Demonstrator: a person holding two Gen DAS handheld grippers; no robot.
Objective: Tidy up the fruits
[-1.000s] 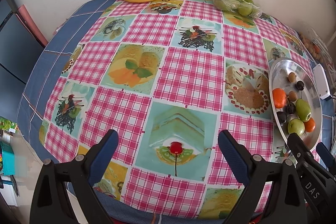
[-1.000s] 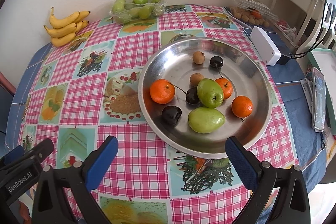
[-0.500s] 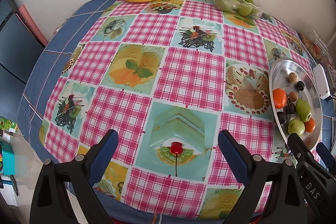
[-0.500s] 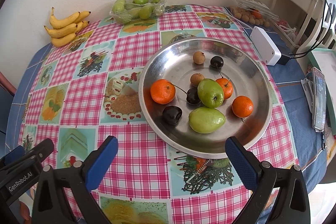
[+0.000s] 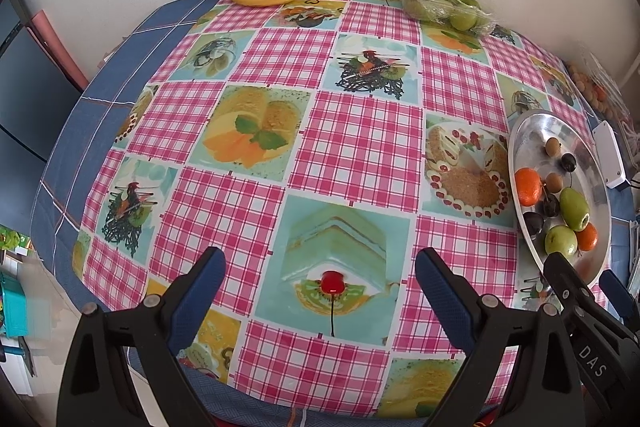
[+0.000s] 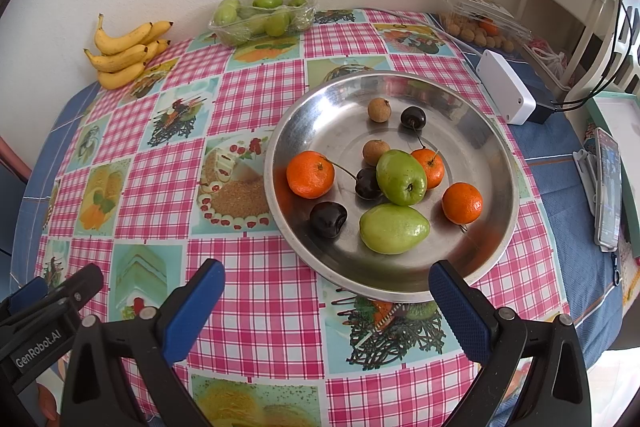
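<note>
Currently, both grippers are being held wide apart and empty above the tablecloth (image 5: 360, 147): the left gripper (image 5: 320, 279) over bare cloth, the right gripper (image 6: 326, 287) just before the tray (image 6: 492, 155). Oranges, cherries, longans and green fruits (image 6: 400, 177) are being kept in the tray; bananas (image 6: 124, 53) are lying by the wall.

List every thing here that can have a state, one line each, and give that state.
Left gripper: open, empty.
Right gripper: open, empty.
Tray: upright, holding loose fruit.
Green fruit punnet: film-wrapped, full.
Bananas: bunched, unpeeled.
Clear box: lid raised.
Phone: lying flat on the table.
</note>
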